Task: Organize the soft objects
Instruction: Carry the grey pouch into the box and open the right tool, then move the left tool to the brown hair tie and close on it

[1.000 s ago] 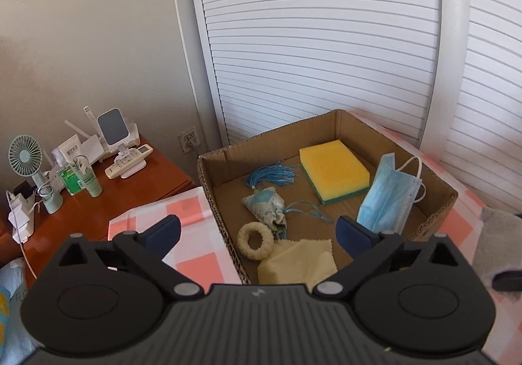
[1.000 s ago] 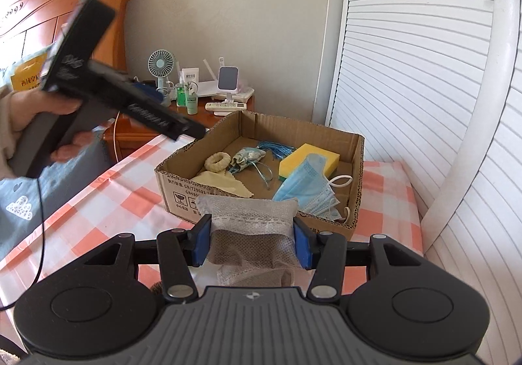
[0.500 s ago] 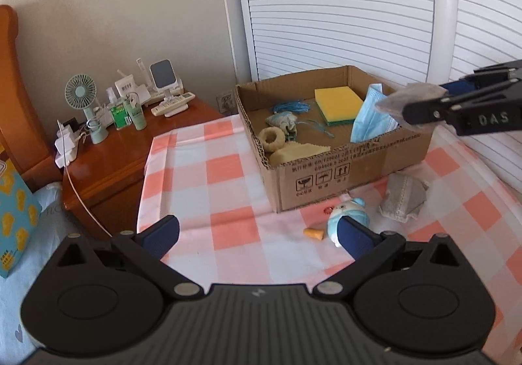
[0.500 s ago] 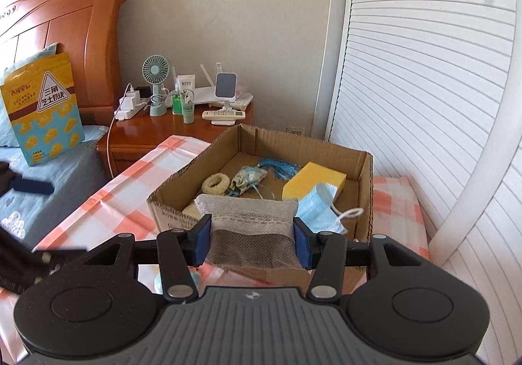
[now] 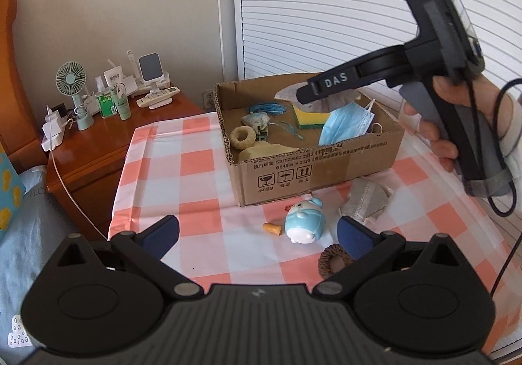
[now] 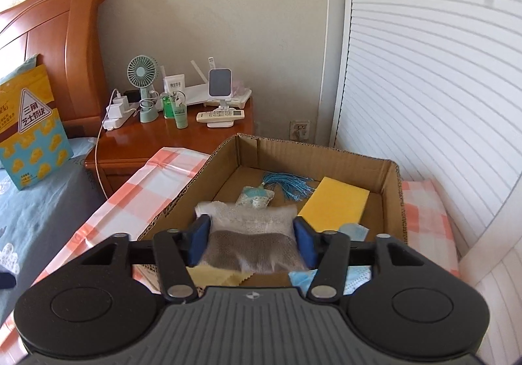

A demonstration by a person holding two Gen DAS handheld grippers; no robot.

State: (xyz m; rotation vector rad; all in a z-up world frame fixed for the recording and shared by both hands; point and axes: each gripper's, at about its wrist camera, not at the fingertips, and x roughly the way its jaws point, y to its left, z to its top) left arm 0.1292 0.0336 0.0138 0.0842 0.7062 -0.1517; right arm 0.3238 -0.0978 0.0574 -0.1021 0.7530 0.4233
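Two grippers are seen over a bed covered with an orange-and-white checked cloth (image 5: 202, 175). A grey knitted sock with a pale lace cuff (image 6: 253, 237) is clamped between the blue pads of the right gripper (image 6: 251, 239), which is held above the open brown cardboard box (image 5: 313, 166), inside its near rim (the left wrist view shows the sock hanging over the yellow-and-green sponge (image 5: 310, 118)). Within the box, a blue tassel (image 6: 288, 184), a patterned fabric pouch (image 6: 256, 197), a cream fabric ring (image 5: 243, 136), a pale yellow cloth (image 5: 266, 151) and a light blue face mask (image 5: 345, 123) are spread across the floor; bare cardboard is left only along the far wall and the left side.

The left gripper (image 5: 257, 234) is held wide open with nothing between its pads, above open cloth in front of the box. Just beyond it, a light blue plush toy (image 5: 305, 218), a second grey lace-edged sock (image 5: 367, 200) and a brown knitted ring (image 5: 332, 262) lie near the box's front wall, apart from one another. A wooden nightstand (image 5: 107, 143) stands close beside the bed's far left edge.
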